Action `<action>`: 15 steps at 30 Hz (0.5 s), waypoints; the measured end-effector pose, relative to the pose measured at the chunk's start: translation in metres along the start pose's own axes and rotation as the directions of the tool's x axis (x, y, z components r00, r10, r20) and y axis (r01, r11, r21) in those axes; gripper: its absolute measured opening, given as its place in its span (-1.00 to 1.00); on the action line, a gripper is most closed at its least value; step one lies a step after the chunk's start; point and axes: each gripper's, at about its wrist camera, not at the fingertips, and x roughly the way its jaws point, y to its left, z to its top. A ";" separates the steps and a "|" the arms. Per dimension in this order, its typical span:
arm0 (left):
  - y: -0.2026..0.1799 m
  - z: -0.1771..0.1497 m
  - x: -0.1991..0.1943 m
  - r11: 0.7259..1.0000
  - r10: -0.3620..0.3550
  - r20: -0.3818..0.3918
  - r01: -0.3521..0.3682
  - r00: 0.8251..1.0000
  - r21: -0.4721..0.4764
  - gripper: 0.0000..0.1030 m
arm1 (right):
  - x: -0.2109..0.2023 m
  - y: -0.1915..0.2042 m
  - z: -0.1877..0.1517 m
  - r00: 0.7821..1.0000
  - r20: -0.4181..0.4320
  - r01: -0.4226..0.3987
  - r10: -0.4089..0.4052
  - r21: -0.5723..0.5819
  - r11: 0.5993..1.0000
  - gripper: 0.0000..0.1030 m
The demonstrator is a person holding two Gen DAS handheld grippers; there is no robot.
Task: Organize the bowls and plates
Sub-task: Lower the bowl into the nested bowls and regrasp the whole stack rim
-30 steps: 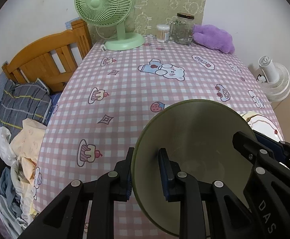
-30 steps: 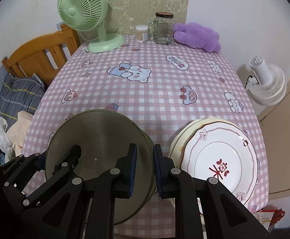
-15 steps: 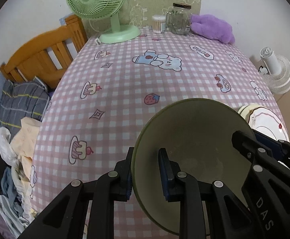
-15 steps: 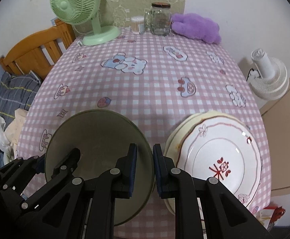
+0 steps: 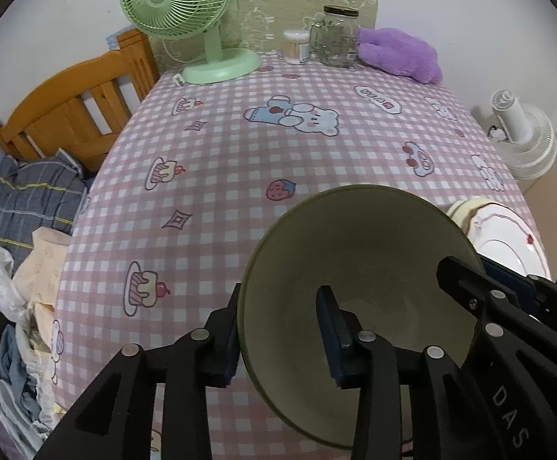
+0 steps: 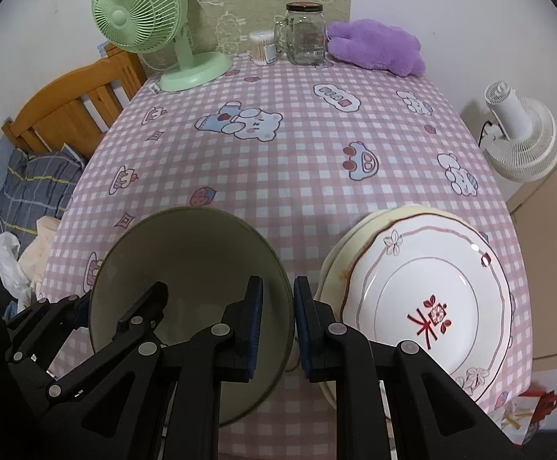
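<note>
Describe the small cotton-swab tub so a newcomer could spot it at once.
Start at the far edge of the pink checked table, against the wall. Between the green desk fan and the glass jar with a dark lid stands the cotton-swab tub, close beside the jar. It is the shortest thing in that row: a clear round tub with a white top, packed with pale sticks.

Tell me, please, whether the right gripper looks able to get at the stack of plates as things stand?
Probably yes. The stack of plates lies just beside the right gripper with nothing between them, but that gripper is shut on the rim of the green bowl and would have to let go first.
</note>
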 end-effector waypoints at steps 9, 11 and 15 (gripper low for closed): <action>0.001 0.009 -0.007 0.997 -0.065 0.031 0.064 0.997 0.047 0.56 | -0.017 -0.012 0.003 0.998 0.063 -0.019 0.014 0.081 0.996 0.37; 0.003 0.011 -0.002 0.996 -0.090 0.014 0.089 0.996 0.030 0.56 | -0.017 -0.012 0.005 0.998 0.058 -0.019 0.014 0.082 0.996 0.37; 0.006 0.011 0.006 0.991 -0.134 -0.006 0.134 0.991 0.009 0.56 | -0.008 -0.012 0.007 0.999 0.031 -0.026 0.024 0.084 0.996 0.37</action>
